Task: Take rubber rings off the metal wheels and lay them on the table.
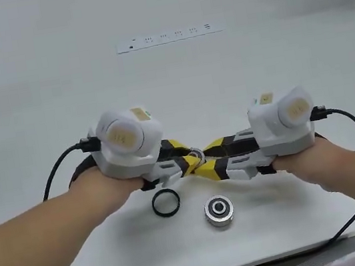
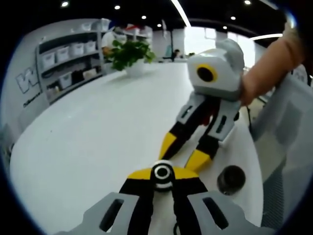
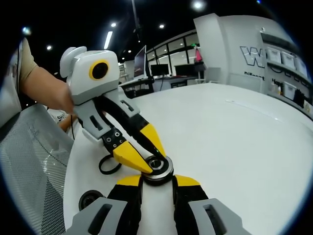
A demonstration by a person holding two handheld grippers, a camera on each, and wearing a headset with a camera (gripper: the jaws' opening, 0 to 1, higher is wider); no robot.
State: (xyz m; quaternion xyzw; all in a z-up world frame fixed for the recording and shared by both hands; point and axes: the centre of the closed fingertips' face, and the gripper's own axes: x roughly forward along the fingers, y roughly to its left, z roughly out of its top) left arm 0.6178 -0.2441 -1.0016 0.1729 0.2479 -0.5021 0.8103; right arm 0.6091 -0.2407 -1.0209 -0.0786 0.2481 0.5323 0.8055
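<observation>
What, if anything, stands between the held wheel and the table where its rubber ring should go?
Nothing visible blocks the held wheel: a loose rubber ring and a second metal wheel lie nearer the person, with bare table around them.

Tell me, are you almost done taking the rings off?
One loose ring lies on the table beside a bare wheel. The left gripper and right gripper grip a second wheel, seemingly with a second ring on it. That one is left.

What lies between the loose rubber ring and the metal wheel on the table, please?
In the head view, only bare table separates the rubber ring and the metal wheel.
</observation>
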